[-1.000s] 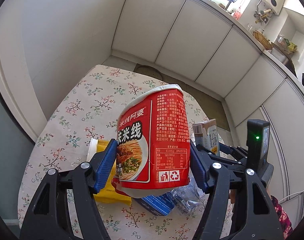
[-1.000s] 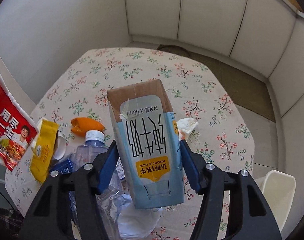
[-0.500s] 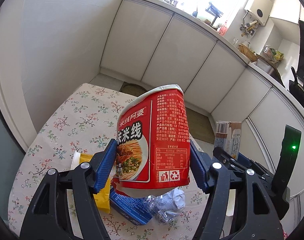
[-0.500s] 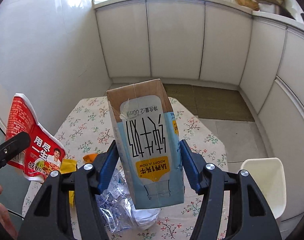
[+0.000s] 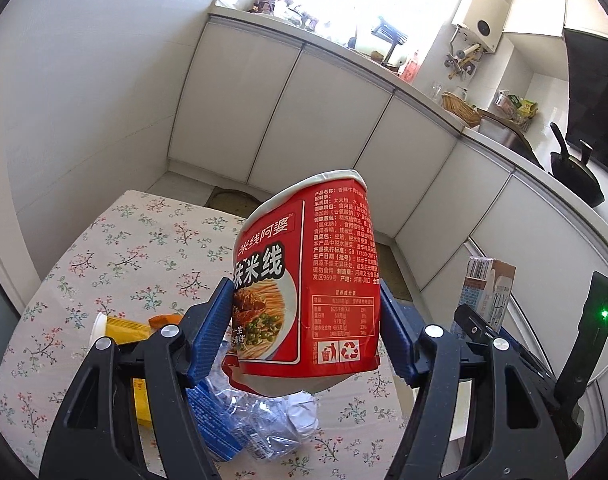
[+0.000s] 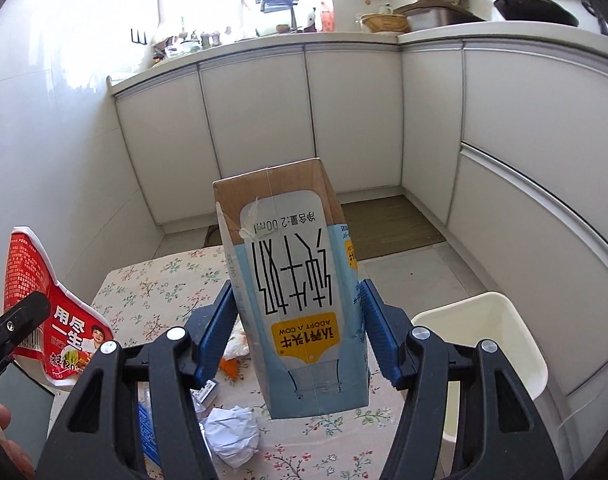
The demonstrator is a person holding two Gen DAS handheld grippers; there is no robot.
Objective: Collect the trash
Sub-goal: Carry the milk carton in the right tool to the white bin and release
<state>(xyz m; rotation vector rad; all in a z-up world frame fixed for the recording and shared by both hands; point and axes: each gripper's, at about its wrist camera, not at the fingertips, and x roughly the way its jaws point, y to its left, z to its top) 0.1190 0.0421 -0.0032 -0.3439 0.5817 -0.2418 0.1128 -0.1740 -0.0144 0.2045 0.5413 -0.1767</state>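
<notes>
My left gripper (image 5: pixel 304 332) is shut on a red instant noodle cup (image 5: pixel 307 280), held tilted above the floral table (image 5: pixel 116 248). The cup also shows at the left of the right wrist view (image 6: pixel 44 312). My right gripper (image 6: pixel 298 332) is shut on a blue and brown milk carton (image 6: pixel 292 280), held upside down above the table's right side. The carton also shows in the left wrist view (image 5: pixel 485 292). A white bin (image 6: pixel 487 340) stands on the floor right of the table. Loose trash lies below: a crumpled plastic bottle (image 5: pixel 260 424), a crumpled paper ball (image 6: pixel 232 434), a yellow packet (image 5: pixel 124 328).
White kitchen cabinets (image 6: pixel 343 120) curve around behind the table. A brown floor mat (image 6: pixel 387 226) lies on the floor beyond it. A blue packet (image 5: pixel 212 424) and an orange peel (image 6: pixel 228 364) lie among the trash. A white wall (image 5: pixel 84 100) is at the left.
Both grippers have risen and tilted upward with their loads; the table sits lower in both views. The white bin now shows larger at the right of the right wrist view.
</notes>
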